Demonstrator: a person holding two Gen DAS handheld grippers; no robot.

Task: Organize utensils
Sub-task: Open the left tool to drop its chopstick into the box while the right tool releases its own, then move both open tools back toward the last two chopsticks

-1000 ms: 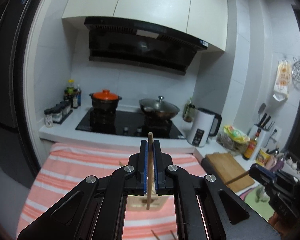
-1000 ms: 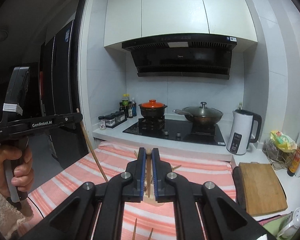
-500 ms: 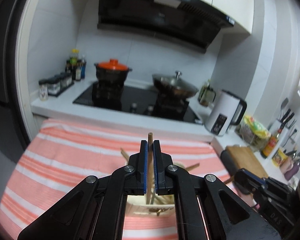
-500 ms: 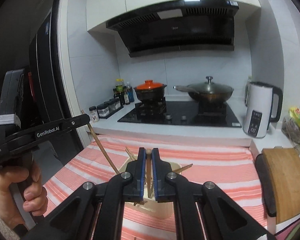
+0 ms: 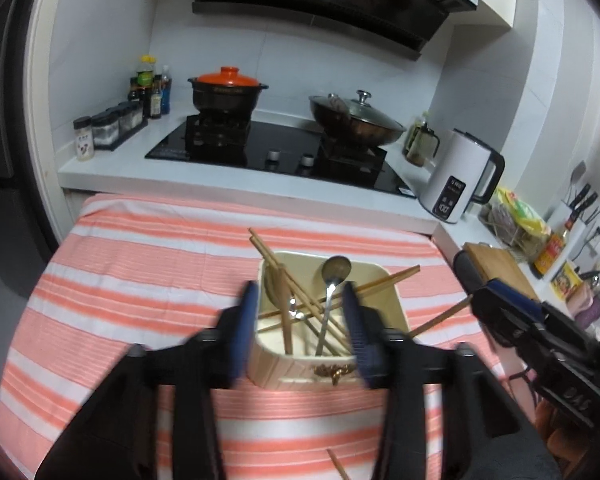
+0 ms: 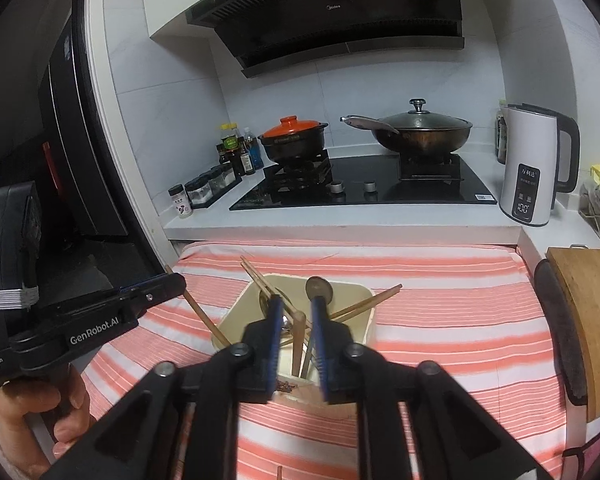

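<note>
Tongs on both sides, left and right, were spreading apart right over the box, chopsticks loose between them.

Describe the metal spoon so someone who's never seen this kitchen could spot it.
In front of the stove lies a striped cloth with a cream holder on it. Among the wooden chopsticks inside, the spoon is grey metal, round bowl pointing up.

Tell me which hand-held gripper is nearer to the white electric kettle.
Right. The right hand-held gripper hangs over the cream utensil holder on the kettle's side, jaws opening around a chopstick. The left hand-held gripper is beyond the holder's far side, jaws opening, empty.
</note>
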